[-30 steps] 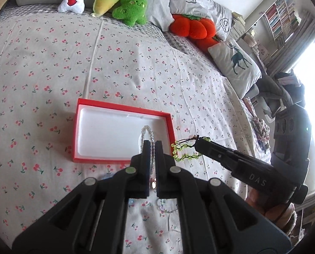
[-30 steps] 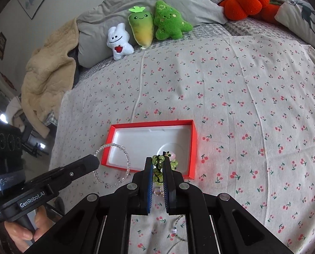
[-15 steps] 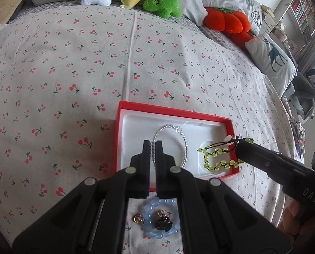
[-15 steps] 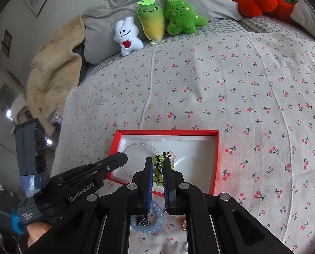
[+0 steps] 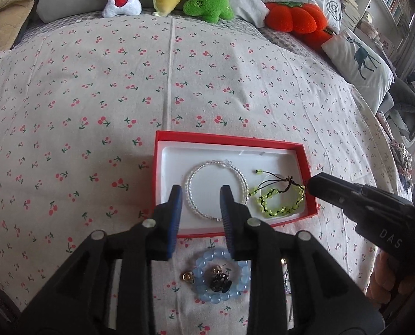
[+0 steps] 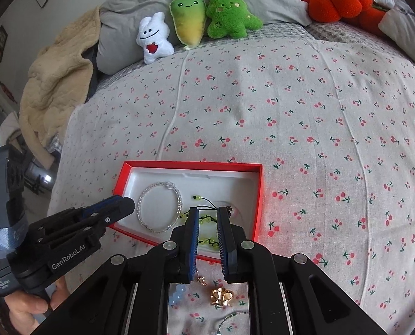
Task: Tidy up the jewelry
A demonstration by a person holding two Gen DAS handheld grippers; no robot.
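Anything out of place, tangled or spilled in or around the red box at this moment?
Nothing stands out. The clear bead bracelet and green bead bracelet lie flat, side by side inside the red box; a blue bead bracelet waits on the bedspread.

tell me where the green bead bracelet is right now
In both wrist views the green bead bracelet lies in the red box, at its right end beside the clear bead bracelet.

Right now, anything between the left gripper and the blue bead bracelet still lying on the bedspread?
Nothing visible. The blue bead bracelet lies on the bedspread just short of the red box, below the open left gripper. A dark charm sits inside its ring, a small gold piece beside it.
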